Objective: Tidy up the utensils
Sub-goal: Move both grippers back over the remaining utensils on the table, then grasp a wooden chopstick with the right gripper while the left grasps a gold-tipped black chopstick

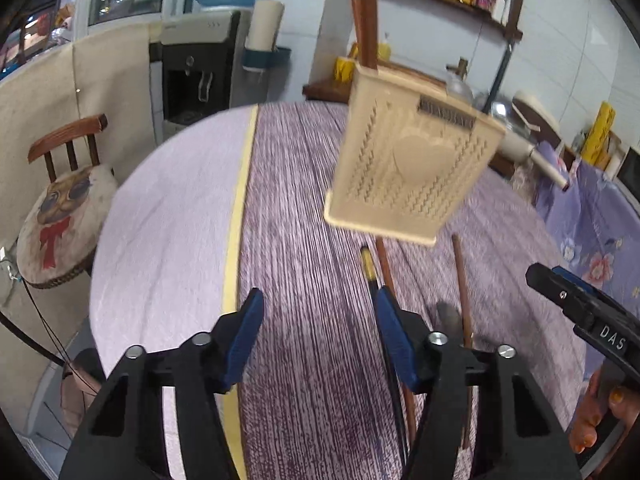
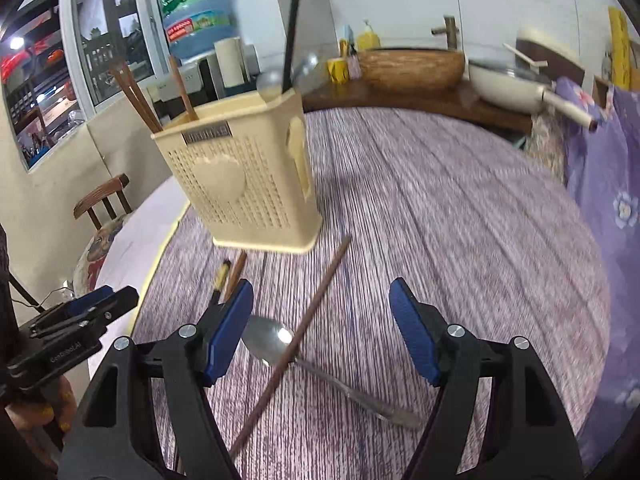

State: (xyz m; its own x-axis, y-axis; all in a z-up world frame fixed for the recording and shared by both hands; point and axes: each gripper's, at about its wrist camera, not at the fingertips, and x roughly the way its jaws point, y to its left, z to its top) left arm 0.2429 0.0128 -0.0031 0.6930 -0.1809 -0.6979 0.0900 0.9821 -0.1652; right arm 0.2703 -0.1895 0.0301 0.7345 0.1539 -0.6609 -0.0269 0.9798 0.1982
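Nearest the right wrist view, the right gripper (image 2: 320,328) is seen spread and empty over a metal spoon (image 2: 272,344) crossed by a brown chopstick (image 2: 298,340). The left gripper (image 1: 318,340) is likewise spread, nothing pinched. Two more chopsticks (image 2: 230,276) lie on the purple tablecloth (image 2: 460,240). The cream utensil holder (image 2: 244,176) already carries several pieces; four are judged left.

spoon (image 2: 269,343) under brown chopstick (image 2: 304,332) near beige holder (image 2: 240,184).
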